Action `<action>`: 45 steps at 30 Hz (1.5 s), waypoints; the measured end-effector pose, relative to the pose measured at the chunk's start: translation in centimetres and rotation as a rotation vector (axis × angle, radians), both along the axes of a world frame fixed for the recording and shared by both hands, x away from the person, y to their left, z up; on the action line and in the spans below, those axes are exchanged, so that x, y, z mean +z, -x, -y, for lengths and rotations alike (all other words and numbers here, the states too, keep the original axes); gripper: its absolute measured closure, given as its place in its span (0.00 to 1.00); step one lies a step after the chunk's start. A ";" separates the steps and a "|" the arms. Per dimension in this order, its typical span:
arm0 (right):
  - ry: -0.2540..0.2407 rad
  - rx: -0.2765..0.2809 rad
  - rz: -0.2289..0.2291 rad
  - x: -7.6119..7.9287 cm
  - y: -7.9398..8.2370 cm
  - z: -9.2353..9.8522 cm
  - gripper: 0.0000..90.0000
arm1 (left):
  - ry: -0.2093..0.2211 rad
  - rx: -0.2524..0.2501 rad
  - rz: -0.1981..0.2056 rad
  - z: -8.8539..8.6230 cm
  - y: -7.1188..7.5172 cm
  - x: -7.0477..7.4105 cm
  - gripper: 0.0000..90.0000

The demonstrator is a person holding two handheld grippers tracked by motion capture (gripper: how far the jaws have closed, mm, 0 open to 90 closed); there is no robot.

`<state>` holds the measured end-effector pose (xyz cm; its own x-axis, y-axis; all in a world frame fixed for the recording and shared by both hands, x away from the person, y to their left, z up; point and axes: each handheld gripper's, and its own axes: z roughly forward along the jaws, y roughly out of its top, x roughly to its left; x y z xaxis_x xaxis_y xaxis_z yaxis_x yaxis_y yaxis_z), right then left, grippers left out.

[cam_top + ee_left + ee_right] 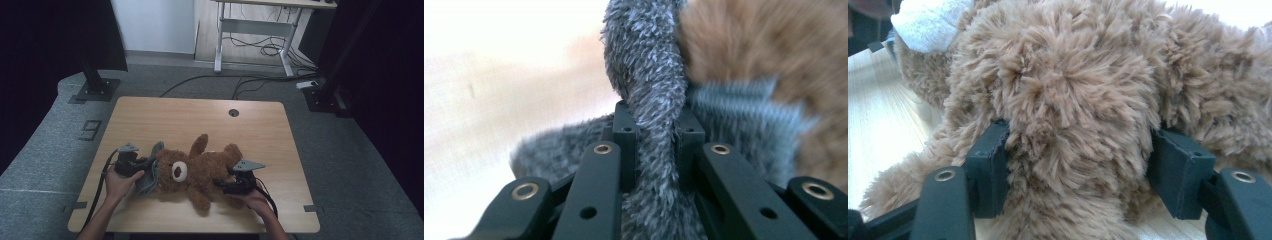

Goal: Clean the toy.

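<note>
With my left tool (658, 132) pinching the fuzzy grey knitted hat (150, 175) and my right tool (1079, 172) clamped around the brown plush teddy bear's (200, 167) limb, I'd pull gently apart along the surface (165, 117).

One sign can be read: a large digit "9" (90, 129) marked in dark lines on the grey floor (45, 150), just off the far left corner of the wooden worktop (150, 115). No lettering, label or brand can be made out on the worktop itself, on the brown teddy bear (200, 170) lying on it, or on the grey fleece cloth (150, 175) by the bear's head.
</note>
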<state>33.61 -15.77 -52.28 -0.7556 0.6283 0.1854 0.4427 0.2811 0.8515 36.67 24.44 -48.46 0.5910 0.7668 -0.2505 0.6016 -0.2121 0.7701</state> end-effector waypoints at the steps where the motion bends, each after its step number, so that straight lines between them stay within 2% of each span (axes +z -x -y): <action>1: -0.001 -0.002 -0.001 0.0 0.0 0.0 0.37 | 0.013 0.003 0.023 0.2 -0.1 0.6 0.86; 3: 0.002 -0.001 0.001 0.0 0.0 0.0 0.38 | 0.040 0.009 0.061 0.6 -0.5 1.6 0.86; 4: 0.006 0.000 0.006 0.0 0.0 -0.1 0.39 | 0.061 0.006 0.067 0.9 -0.8 2.0 0.86; 5: 0.009 -0.002 0.009 0.0 0.1 -0.1 0.39 | 0.064 0.004 0.061 1.2 -1.3 2.2 0.86; 7: 0.013 -0.008 0.013 -0.1 0.1 -0.2 0.42 | 0.010 0.007 0.043 2.2 -2.1 2.1 0.86; 8: 0.012 -0.013 0.013 -0.1 0.1 -0.2 0.43 | -0.017 0.009 0.006 2.6 -2.6 1.6 0.86; 10: 0.013 -0.017 0.017 -0.1 0.1 -0.3 0.45 | -0.038 0.005 -0.034 2.6 -3.0 0.7 0.86; 12: 0.021 -0.019 0.023 -0.1 0.2 -0.4 0.46 | -0.036 0.003 -0.074 2.2 -2.8 -0.2 0.86; 14: 0.028 -0.024 0.031 -0.1 0.2 -0.4 0.48 | -0.024 -0.002 -0.090 1.6 -2.1 -1.1 0.86; 16: 0.030 -0.026 0.035 -0.2 0.2 -0.4 0.50 | -0.041 -0.011 -0.113 1.3 -1.3 -1.9 0.86; 18: 0.031 -0.029 0.038 -0.3 0.3 -0.4 0.51 | -0.077 -0.030 -0.135 1.3 -0.6 -3.0 0.86; 20: 0.029 -0.027 0.036 -0.3 0.4 -0.4 0.52 | -0.098 -0.046 -0.144 1.3 0.1 -3.9 0.86; 22: 0.036 -0.021 0.039 -0.2 0.5 -0.3 0.52 | -0.088 -0.054 -0.150 1.1 0.4 -4.1 0.86; 23: 0.039 -0.016 0.042 -0.2 0.5 -0.3 0.52 | -0.081 -0.054 -0.152 0.9 0.3 -3.9 0.86; 25: 0.040 -0.010 0.044 -0.2 0.5 -0.2 0.52 | -0.073 -0.037 -0.126 0.5 0.1 -2.8 0.86; 29: 0.043 -0.011 0.049 -0.2 0.6 -0.3 0.52 | -0.026 -0.010 -0.019 0.5 -0.1 1.1 0.86; 32: 0.044 -0.014 0.058 -0.2 0.7 -0.3 0.52 | 0.011 -0.033 0.047 1.7 -0.2 4.0 0.86; 35: 0.048 -0.015 0.063 -0.2 0.7 -0.4 0.52 | 0.008 -0.081 0.078 4.1 -0.3 5.7 0.86; 37: 0.048 -0.019 0.066 -0.2 0.7 -0.4 0.52 | -0.008 -0.118 0.075 6.0 -0.7 6.1 0.86; 40: 0.048 -0.021 0.071 -0.2 0.8 -0.4 0.51 | -0.044 -0.149 0.012 8.4 -1.9 5.3 0.85; 42: 0.048 -0.020 0.074 -0.2 0.8 -0.4 0.50 | -0.051 -0.161 -0.036 9.3 -2.4 4.3 0.85; 45: 0.038 -0.014 0.068 -0.1 0.8 -0.3 0.45 | -0.073 -0.169 -0.041 9.9 -2.2 3.4 0.85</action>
<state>32.80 -15.46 -52.39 -0.7564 0.6448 0.1099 0.3883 0.3075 0.8687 38.83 14.52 -45.10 0.7037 0.6742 -0.2243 0.5831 -0.3675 0.7245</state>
